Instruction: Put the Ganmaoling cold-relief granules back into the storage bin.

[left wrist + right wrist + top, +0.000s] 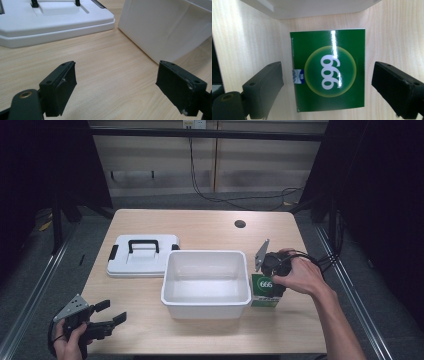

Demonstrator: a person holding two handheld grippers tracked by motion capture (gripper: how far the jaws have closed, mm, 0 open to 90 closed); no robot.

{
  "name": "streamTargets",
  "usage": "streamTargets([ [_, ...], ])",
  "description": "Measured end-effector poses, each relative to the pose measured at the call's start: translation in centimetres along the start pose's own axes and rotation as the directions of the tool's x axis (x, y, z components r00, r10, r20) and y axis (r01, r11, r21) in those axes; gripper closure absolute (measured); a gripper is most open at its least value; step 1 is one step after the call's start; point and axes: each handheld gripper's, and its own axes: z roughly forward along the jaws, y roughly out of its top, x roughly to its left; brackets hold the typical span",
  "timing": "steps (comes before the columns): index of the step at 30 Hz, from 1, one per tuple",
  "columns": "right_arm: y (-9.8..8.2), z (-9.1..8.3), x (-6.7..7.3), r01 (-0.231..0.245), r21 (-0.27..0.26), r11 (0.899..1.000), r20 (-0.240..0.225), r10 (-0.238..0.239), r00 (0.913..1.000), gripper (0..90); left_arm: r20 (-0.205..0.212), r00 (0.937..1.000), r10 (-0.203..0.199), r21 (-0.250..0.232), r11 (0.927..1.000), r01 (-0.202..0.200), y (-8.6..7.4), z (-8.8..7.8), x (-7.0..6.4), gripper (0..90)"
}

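A green box (264,290) marked 999 lies flat on the table just right of the white bin (206,306). My right gripper (274,279) hovers over it pointing down. In the right gripper view the green box (328,70) lies between the two open jaws, apart from both, with the right gripper (327,87) straddling it. My left gripper (111,313) rests near the table's front left corner, open and holding nothing. In the left gripper view the left gripper (116,86) faces bare wood, with the bin's wall (160,27) ahead at the right.
A white lid (142,256) with a black handle and latches lies flat left of the bin; this lid (50,22) is ahead in the left gripper view. A round hole (240,224) sits in the table near the back right. Cables trail off the right edge.
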Motion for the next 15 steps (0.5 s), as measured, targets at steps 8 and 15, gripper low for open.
streamTargets([
  [8,0.4,1.5,-0.4,0.028,0.09,0.996,-0.004,-0.027,0.9996,9.5,0.011,0.9999,0.004,0.008,1.0,-0.004,0.0,0.1,0.0,15.8],
  [15,0.9,2.2,-0.4,0.062,0.108,0.992,-0.02,-0.06,0.998,9.5,0.014,0.9999,0.004,0.008,1.0,-0.004,0.0,0.1,0.0,15.9],
])
